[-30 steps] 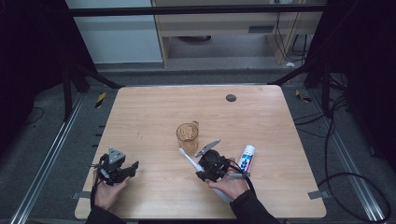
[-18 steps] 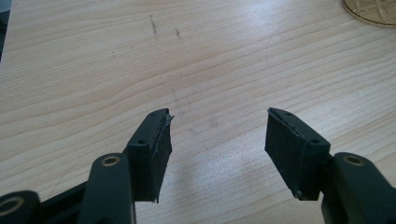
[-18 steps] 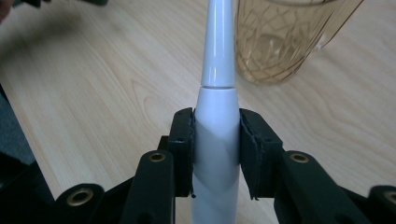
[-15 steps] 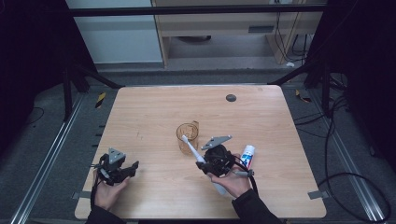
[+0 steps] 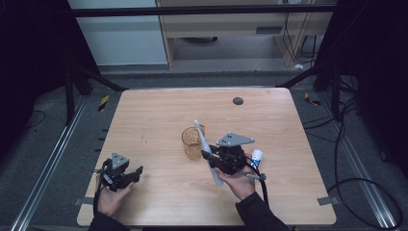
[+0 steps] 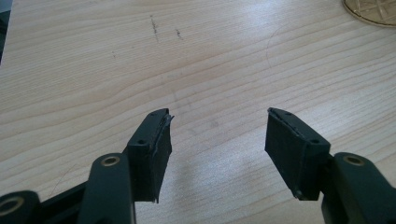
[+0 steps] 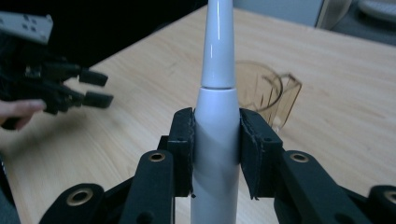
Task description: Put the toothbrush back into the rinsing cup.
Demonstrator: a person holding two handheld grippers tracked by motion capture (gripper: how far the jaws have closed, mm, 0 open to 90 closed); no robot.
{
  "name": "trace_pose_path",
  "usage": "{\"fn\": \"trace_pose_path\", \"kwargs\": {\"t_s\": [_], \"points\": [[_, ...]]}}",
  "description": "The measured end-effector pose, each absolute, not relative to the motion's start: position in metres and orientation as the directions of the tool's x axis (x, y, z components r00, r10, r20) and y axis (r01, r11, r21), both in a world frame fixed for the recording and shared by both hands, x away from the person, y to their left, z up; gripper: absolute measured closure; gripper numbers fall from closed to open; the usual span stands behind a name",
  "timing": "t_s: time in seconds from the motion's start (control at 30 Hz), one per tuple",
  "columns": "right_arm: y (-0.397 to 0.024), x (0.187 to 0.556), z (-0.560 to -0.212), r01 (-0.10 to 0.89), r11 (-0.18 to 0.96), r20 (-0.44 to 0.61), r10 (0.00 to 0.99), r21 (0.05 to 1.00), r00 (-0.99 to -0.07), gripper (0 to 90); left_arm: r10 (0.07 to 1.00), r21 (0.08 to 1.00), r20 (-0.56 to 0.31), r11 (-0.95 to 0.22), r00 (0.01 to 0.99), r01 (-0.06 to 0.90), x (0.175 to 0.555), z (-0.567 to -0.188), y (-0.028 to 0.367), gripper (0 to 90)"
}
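My right gripper (image 5: 211,156) (image 7: 216,151) is shut on a white electric toothbrush (image 5: 206,149) (image 7: 216,126), both pads pressed on its handle. The brush stands tilted, its thin neck rising beside the amber glass cup (image 5: 192,142) (image 7: 271,98) at mid table. A blue-and-white toothpaste tube (image 5: 256,158) lies just right of that hand. My left gripper (image 5: 136,172) (image 6: 217,140) hovers low over the bare wood at the front left, jaws open with nothing between them; the right gripper view shows it (image 7: 95,88) at the far left.
A wooden table (image 5: 159,115) with a dark round hole (image 5: 237,101) near its far edge. Black frame rails and cables run around the table. The cup's base (image 6: 371,11) sits at the top right corner of the left gripper view.
The right hand has lifted the toothbrush off the table and swung it from lying flat to nearly upright, beside the cup. The left hand has stayed put.
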State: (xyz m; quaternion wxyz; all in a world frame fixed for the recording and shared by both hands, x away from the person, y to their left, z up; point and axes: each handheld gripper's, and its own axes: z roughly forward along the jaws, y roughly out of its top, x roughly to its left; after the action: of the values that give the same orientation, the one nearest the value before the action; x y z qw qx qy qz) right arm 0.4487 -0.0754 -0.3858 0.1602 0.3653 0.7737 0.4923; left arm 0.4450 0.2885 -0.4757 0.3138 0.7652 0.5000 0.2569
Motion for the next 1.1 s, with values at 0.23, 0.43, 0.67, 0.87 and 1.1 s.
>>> {"fn": "trace_pose_path", "kwargs": {"t_s": [0.23,0.43,0.67,0.87,1.1], "points": [[-0.075,0.449,-0.377,0.343,0.134,0.126,0.760,0.930,-0.638,67.7,0.928,0.739,0.078,-0.300,0.365,0.604,0.445,-0.476,0.289,40.0],[-0.071,0.451,-0.369,0.283,0.085,0.099,0.810,0.955,-0.578,67.7,0.928,0.739,0.078,-0.300,0.366,0.603,0.445,-0.475,0.289,40.0],[-0.065,0.456,-0.362,0.213,0.043,0.078,0.846,0.976,-0.527,67.6,0.928,0.741,0.078,-0.299,0.365,0.601,0.445,-0.475,0.289,40.1],[-0.058,0.463,-0.357,0.165,0.024,0.059,0.874,0.986,-0.483,67.6,0.928,0.741,0.079,-0.299,0.365,0.601,0.445,-0.475,0.289,40.1],[-0.042,0.476,-0.355,0.133,0.014,0.048,0.891,0.991,-0.452,67.6,0.928,0.741,0.077,-0.298,0.365,0.601,0.445,-0.475,0.289,40.1]]}}
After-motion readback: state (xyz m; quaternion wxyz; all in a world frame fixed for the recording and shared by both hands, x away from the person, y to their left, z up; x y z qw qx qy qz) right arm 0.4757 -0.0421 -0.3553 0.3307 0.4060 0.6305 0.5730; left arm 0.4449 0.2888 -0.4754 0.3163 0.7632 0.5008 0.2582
